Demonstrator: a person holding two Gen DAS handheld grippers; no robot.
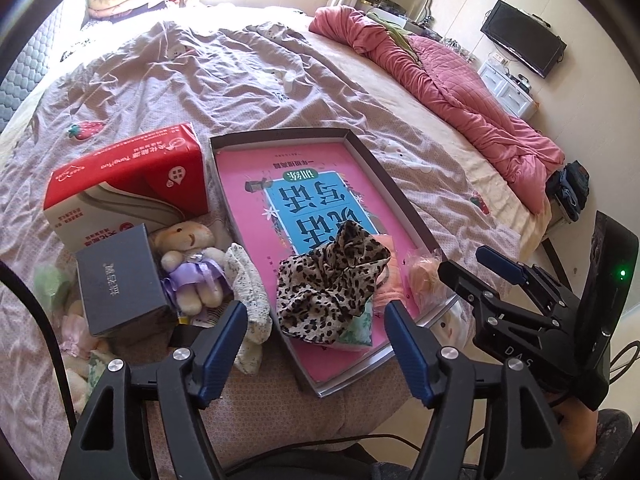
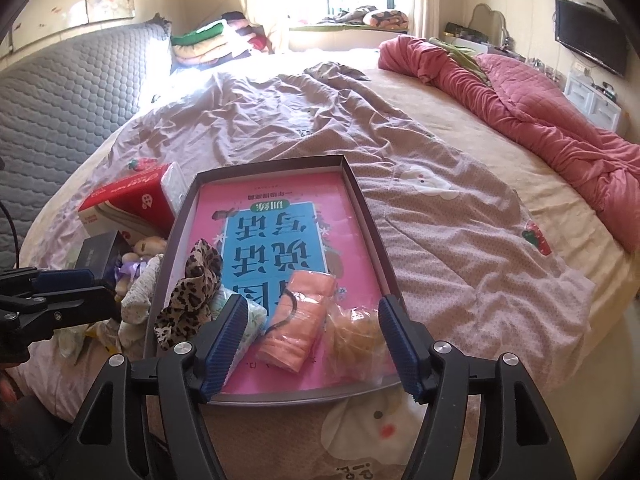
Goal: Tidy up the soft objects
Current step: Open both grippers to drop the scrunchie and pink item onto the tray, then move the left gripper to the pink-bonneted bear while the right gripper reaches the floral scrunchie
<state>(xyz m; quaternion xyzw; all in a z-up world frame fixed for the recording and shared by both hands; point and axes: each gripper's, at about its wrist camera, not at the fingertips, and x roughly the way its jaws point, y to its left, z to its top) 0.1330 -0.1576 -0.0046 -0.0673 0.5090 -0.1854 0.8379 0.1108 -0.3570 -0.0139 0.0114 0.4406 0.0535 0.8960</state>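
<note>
Already the shallow box mid-frame on the bed holds the leopard scarf and peach cloth; both grippers' fingers gape empty, and a careless grab could tip its rim.

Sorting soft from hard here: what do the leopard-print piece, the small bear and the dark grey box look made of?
Leopard-print piece: thin woven fabric, matte; it crumples and folds. Small bear: fuzzy cream plush with a shiny lilac ribbon, probably satin. Dark grey box: likely rigid cardboard, matte, with sharp edges and flat faces.
</note>
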